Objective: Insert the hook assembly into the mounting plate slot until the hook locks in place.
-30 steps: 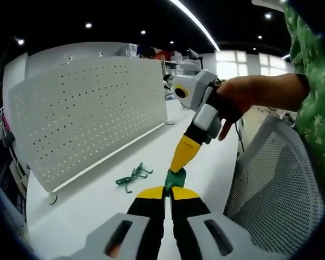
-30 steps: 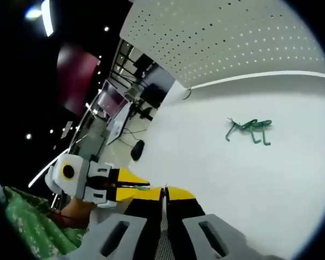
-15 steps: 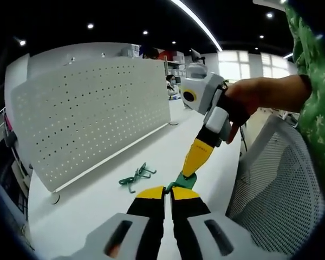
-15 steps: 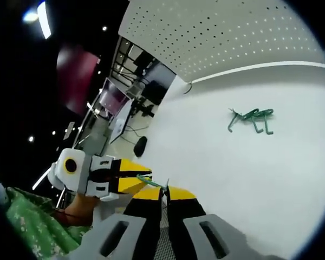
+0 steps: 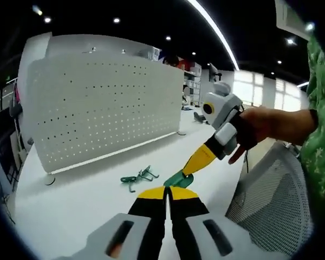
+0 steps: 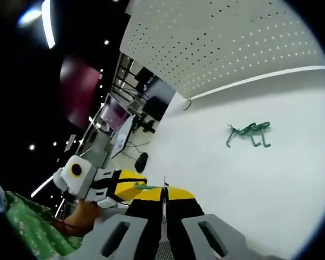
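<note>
While both jaws pinch the same green hook (image 5: 177, 179) between them, I judge that I am at the hand-over or regrip stage, with insertion not yet begun. In the left gripper view, my left hand-held gripper (image 5: 166, 190) rises from the bottom centre, jaws closed together on the near end of the hook. The right hand-held gripper (image 5: 197, 160) comes in from the right of the frame, held by a hand (image 5: 260, 130), its yellow tip closed on the far end of the same piece.

In the right gripper view, the right hand-held gripper (image 6: 163, 190) sits at bottom centre with a thin green edge at its tips, and the left hand-held gripper (image 6: 131, 189) reaches in from the lower left.

A small pile of spare green hooks (image 5: 138, 176) lies on the white bench (image 5: 70, 206), centre frame, well apart from the grippers. The perforated mounting plate (image 5: 103, 108) stands upright across the upper left.

Next, I reckon one gripper should release, and the other carry the hook to a slot, prongs squared to the plate.
</note>
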Motion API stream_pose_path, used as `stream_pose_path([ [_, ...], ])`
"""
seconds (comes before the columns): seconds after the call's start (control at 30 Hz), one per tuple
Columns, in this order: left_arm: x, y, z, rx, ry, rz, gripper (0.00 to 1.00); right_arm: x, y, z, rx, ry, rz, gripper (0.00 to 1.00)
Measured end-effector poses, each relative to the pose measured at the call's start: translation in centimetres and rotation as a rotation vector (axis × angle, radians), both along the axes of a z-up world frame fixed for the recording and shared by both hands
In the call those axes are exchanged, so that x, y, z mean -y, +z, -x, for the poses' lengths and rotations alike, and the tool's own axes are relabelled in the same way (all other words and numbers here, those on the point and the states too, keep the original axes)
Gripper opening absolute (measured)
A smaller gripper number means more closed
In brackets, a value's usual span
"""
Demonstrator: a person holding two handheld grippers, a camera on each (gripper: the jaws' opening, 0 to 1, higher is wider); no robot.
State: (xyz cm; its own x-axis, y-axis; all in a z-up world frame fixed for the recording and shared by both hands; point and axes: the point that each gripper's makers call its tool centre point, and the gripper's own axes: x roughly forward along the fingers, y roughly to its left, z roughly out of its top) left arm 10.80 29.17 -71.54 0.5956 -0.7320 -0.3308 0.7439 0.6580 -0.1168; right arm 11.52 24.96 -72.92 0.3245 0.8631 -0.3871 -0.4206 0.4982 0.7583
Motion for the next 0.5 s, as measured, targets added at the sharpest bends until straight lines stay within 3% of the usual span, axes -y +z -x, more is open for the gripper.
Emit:
stream_pose_path([
  [0.4, 0.2, 0.4, 0.4, -0.085, 0.011, 0.11, 0.08, 0.2, 0.9, -1.0, 0.053, -0.037, -0.022, 0.0],
  [0.5, 0.4, 0.6, 0.5, -0.127, 0.013, 0.178, 0.07, 0.2, 1.3, -1.2, 0.076, -0.046, -0.031, 0.0],
])
